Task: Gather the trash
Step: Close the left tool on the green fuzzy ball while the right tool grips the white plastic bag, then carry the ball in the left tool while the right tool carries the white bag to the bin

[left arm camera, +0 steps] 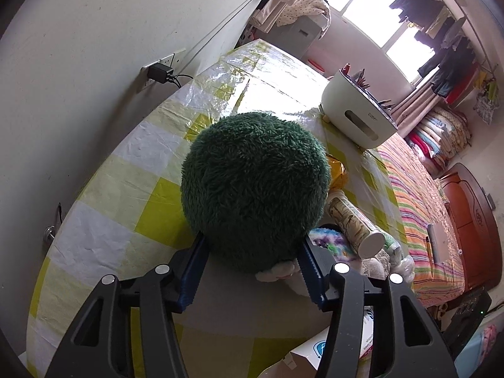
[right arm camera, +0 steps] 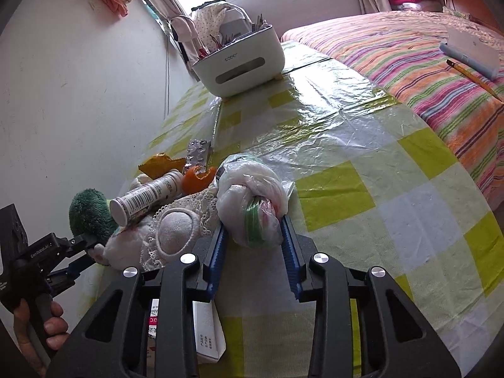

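Right wrist view: right claw (right arm camera: 253,236) squeezes the knotted plastic bag (right arm camera: 252,195); lift straight, avoiding the bottle (right arm camera: 148,197) left of it.

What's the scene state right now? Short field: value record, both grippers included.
surface: table with a yellow-and-white checked cover
left gripper: shut on green plush ball
right gripper: shut on knotted plastic bag
pile beside bag: white tube, orange peel, foil strip, lace cloth
far end: white bin
right of table: striped bed
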`<state>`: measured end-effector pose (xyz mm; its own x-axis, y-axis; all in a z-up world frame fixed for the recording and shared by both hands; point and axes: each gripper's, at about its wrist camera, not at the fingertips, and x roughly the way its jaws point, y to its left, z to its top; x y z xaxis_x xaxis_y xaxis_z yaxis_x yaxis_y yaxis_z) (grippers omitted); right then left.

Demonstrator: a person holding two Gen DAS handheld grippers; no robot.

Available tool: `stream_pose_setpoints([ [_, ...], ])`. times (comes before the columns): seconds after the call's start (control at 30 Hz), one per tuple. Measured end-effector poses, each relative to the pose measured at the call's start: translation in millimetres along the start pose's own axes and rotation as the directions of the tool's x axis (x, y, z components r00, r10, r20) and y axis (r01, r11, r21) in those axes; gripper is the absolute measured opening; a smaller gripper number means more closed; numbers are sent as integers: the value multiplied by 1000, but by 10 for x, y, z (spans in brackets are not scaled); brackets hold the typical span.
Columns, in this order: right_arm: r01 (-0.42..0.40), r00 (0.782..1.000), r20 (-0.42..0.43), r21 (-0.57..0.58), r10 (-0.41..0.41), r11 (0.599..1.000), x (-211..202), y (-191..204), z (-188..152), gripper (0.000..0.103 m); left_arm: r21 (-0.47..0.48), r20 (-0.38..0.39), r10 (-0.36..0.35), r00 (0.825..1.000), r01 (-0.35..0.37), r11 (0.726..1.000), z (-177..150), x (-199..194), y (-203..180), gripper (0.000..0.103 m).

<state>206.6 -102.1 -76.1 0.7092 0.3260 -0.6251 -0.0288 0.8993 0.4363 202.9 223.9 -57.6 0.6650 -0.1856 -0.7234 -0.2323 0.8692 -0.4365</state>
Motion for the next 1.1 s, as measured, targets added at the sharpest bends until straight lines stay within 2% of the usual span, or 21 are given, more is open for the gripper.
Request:
stream_pose_setpoints([
  [0.23,3,998,70,-1,-3,1000,-269,-17,-29,30,-3,19,3,1000,-3,1000,6,-95,10,47],
  [0.47,3,992,123,-11,-1,1000,-540,-44,-71,30,61,66,24,998,-28,998,-12,-259,-115,46],
  [0.7,-2,986,167,3,2,1000,-778,-152,-100,30,97,116,-7,993,-4,995,-37,-448,-262,46],
  [1.1,25,973,228,45,-35,999,-1062,-420,-114,30,176,189,-23,982,-10,984,-151,-703,-539,45],
])
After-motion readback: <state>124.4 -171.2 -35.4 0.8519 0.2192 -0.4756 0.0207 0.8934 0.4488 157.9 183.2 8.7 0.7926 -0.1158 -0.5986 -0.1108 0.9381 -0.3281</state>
